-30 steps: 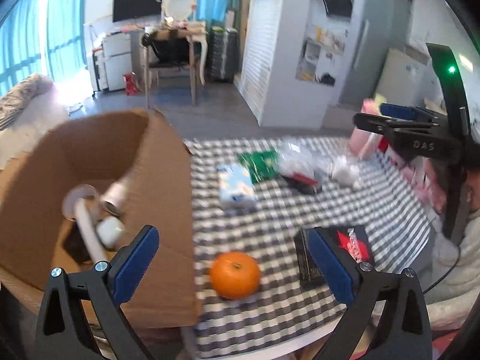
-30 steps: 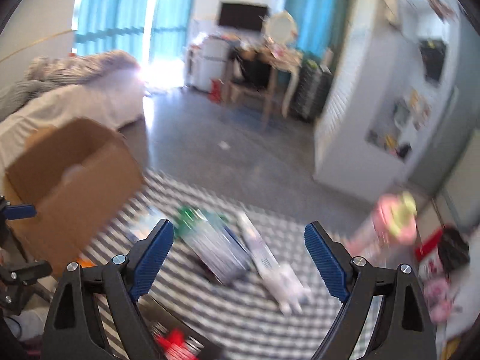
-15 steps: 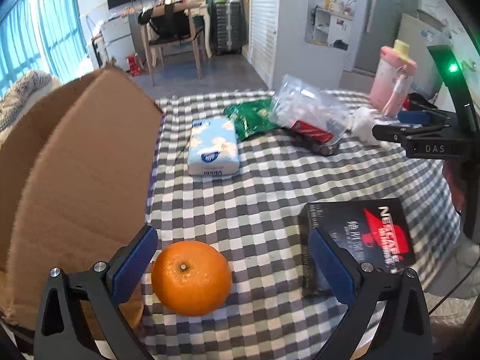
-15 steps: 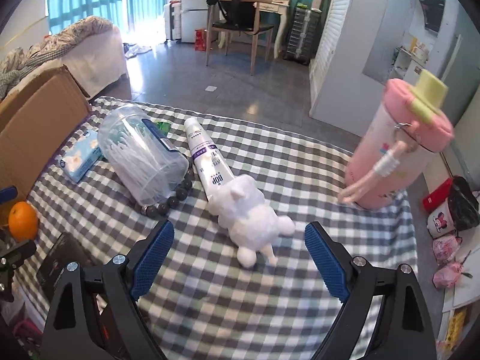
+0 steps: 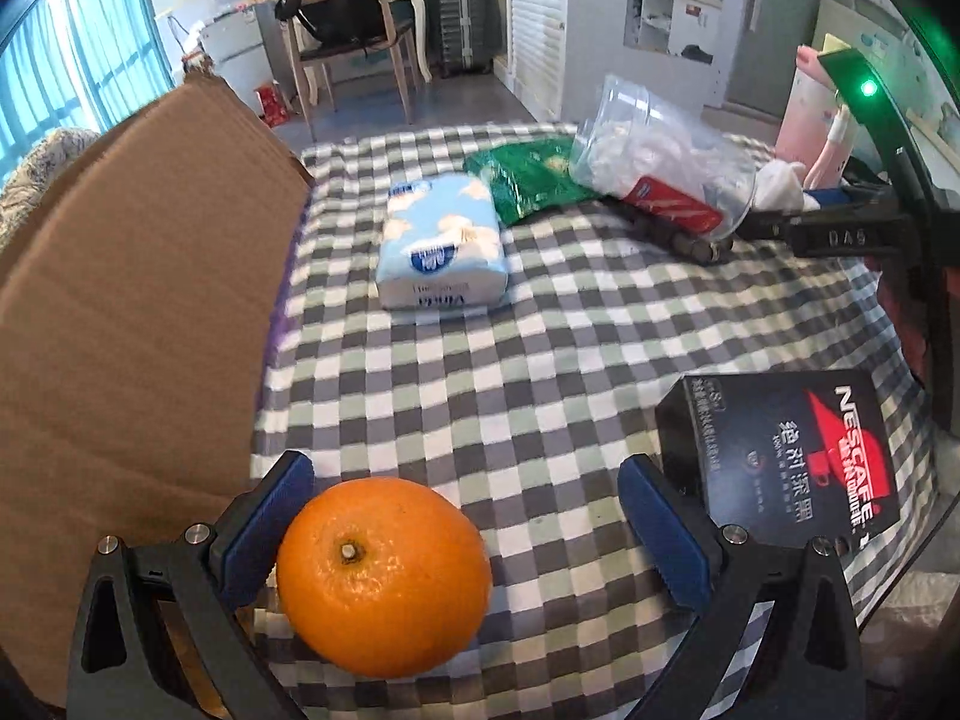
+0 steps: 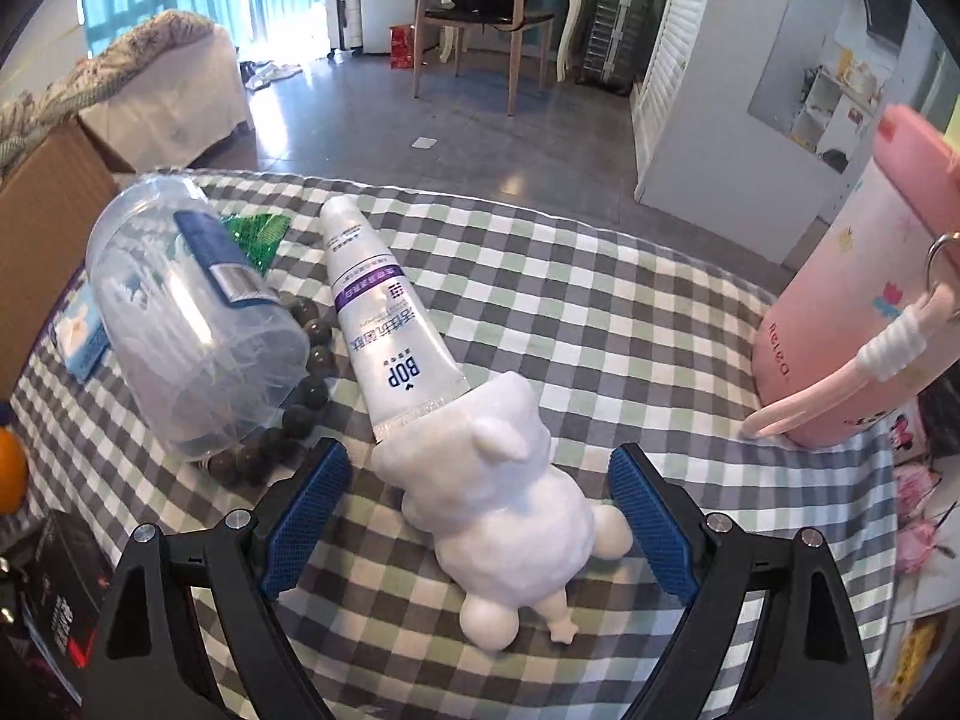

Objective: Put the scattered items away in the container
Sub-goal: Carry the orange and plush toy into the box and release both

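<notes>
Behind the clear jar, dark beads lie half hidden.

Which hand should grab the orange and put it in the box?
The left gripper. The orange sits between its open jaws, and the cardboard box is right beside it. The right gripper is over the white plush toy, farther from the box.

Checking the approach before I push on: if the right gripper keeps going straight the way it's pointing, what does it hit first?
Most likely the white plush toy, lying between the open right gripper fingers on the checked tablecloth. Depth is hard to judge.
</notes>
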